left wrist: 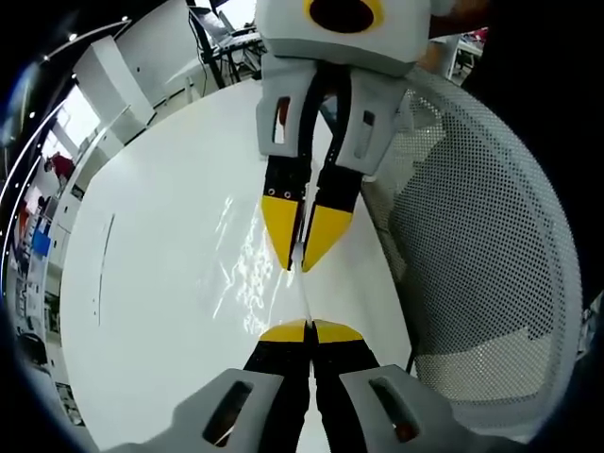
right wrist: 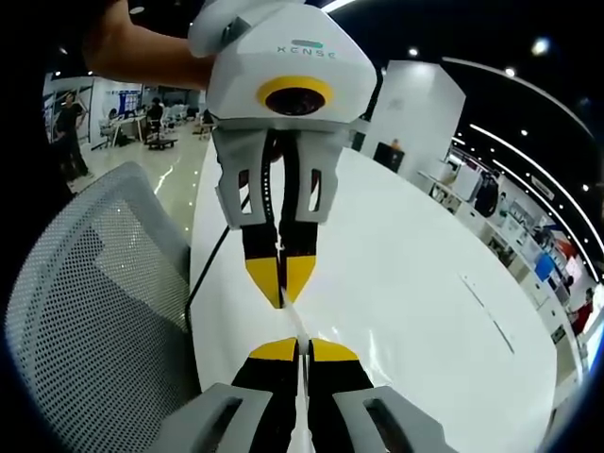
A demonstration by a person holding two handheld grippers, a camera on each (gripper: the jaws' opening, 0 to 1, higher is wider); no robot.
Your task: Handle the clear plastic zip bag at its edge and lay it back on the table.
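The clear plastic zip bag [left wrist: 242, 270] shows as faint glints over the white table [left wrist: 151, 236], its edge running taut between two grippers that face each other. In the left gripper view, my left gripper [left wrist: 310, 329] rises from the bottom, shut on that edge. My right gripper [left wrist: 304, 257] comes down from the top, also shut on the edge. In the right gripper view, the right gripper [right wrist: 302, 348] is at the bottom and the left gripper [right wrist: 281, 291] is above it. A thin strip of the bag [right wrist: 296, 319] spans the gap between them.
A white mesh office chair [left wrist: 481, 245] stands close beside the table's edge, seen also as the chair [right wrist: 94, 302] at the left of the right gripper view. The table [right wrist: 425, 283] stretches wide and bare. Desks, shelves and people lie far behind.
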